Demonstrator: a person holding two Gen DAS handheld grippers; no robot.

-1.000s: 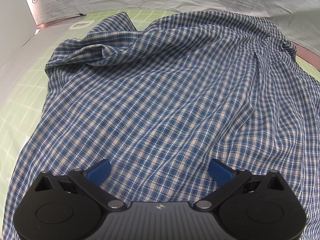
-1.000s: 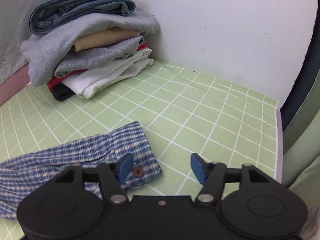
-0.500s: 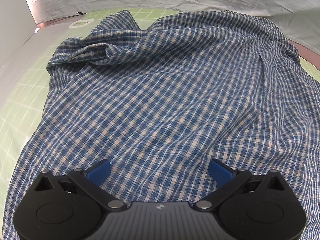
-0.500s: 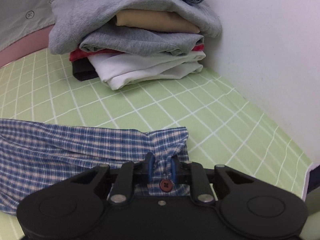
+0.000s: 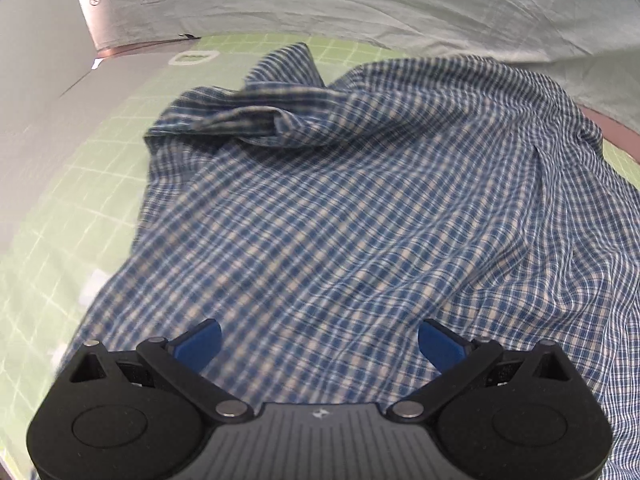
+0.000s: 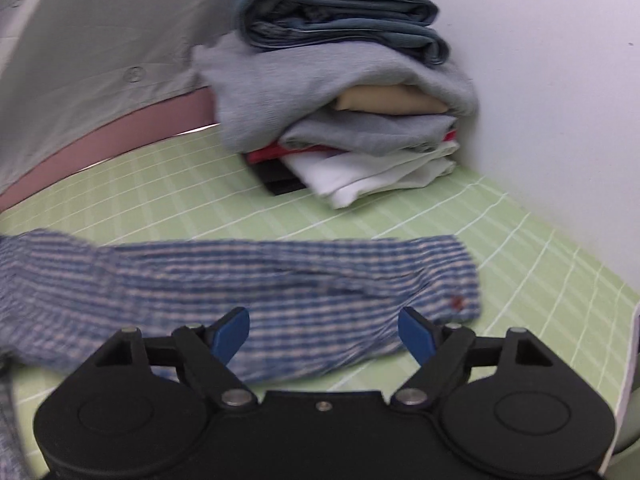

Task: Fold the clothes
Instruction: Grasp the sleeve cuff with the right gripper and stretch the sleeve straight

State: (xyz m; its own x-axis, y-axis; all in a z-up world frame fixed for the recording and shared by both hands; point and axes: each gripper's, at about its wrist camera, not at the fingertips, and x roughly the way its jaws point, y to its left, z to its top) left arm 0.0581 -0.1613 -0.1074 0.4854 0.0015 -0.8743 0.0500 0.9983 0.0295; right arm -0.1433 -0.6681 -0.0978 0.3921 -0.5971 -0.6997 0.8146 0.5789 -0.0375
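Seeing both grippers with fingers spread wide, nothing between them. In the left wrist view our left gripper (image 5: 318, 344) sits low over the shirt (image 5: 360, 208), which spreads ahead of it across the green mat (image 5: 80, 208); plaid cloth fills the gap between the blue pads and runs to the right edge, rumpled and bunched at the far end near the grey sheet (image 5: 320, 0). We can't tell whether the pads touch the cloth. In the right wrist view our right gripper (image 6: 324, 334) hovers at the near edge of the sleeve (image 6: 240, 280), which lies flat across the mat left to right. Its cuff (image 6: 452, 280), with a red button (image 6: 456, 301), is just ahead and right of the right pad, apart from it. Folded stack (image 6: 344, 100) stands well beyond the sleeve, against the white wall (image 6: 540, 80). View is motion-blurred.
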